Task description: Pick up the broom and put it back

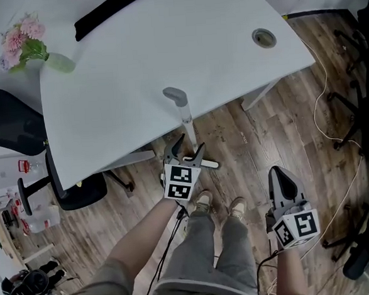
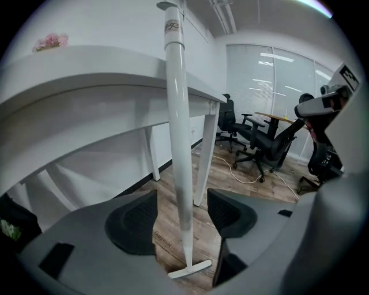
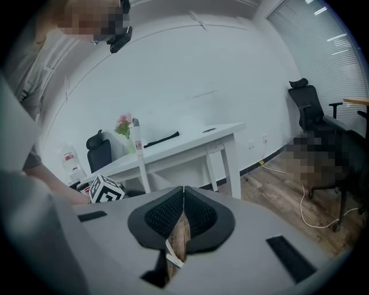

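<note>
Broom stands upright beside tabletop edge, head on wooden floor, shaft between released left tongs, pads clear of it; right tongs clenched, empty.

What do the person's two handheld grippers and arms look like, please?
The left gripper and right gripper have smooth grey bodies with black ribbed jaw pads; each carries a white cube with black square markers. A thin black cable trails from the left one. The forearms are bare of sleeves; grey trousers are worn.
</note>
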### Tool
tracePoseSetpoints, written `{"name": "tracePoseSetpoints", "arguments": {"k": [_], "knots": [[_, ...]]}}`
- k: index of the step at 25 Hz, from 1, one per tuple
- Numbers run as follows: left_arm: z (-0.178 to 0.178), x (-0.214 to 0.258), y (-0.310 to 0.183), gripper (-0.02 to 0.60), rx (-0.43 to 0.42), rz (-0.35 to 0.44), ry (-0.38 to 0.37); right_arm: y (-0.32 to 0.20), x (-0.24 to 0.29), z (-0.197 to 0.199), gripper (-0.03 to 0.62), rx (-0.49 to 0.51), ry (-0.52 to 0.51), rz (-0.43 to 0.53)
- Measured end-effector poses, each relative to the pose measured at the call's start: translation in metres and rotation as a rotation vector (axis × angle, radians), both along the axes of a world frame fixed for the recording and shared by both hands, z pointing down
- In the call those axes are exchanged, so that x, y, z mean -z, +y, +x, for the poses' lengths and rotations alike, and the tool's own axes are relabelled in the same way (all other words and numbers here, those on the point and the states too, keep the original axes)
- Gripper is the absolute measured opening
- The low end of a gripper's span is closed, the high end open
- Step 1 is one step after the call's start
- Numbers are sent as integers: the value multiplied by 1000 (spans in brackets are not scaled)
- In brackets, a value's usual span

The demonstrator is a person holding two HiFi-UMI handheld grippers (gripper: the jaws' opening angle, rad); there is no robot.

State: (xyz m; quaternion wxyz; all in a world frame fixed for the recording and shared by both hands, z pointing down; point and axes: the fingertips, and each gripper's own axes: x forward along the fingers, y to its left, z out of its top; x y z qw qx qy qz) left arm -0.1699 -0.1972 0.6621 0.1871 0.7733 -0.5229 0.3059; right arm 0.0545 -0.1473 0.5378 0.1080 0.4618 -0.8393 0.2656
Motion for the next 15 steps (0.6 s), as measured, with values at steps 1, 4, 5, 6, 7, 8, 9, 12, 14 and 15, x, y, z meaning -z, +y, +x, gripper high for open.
{"name": "tracePoseSetpoints", "arguments": {"k": [1,4,5,6,7,8,9,12,14,15], "knots": [[0,-2,-3,287,-3,14,1,-1,-5,0,32,1,-3,-1],[0,-12,-6,255,11,33,-4,-1,-18,0,32,10,-5,-9],[-1,-15,-7,244,22,31,-3,0,-21,0,32,13,-6,-10],[-1,-18,-7,230,30,28,-1,0,-24,1,32,15,-6,-11],[-2,-21,-8,210,35,27,-1,0,-27,1,32,17,-5,-10],[-1,-22,-8,187,33,29,-3,0,-29,1,32,20,-1,-10],[0,-23,-8,166,28,32,-10,0,-31,2,32,22,6,-9],[2,-21,-3,101,28,38,-25,1,-32,3,32,17,32,-11],[-2,-20,4,98,43,29,-6,6,-29,3,32,8,35,-12],[-4,-20,9,98,48,24,-1,9,-26,3,32,4,37,-12]]}}
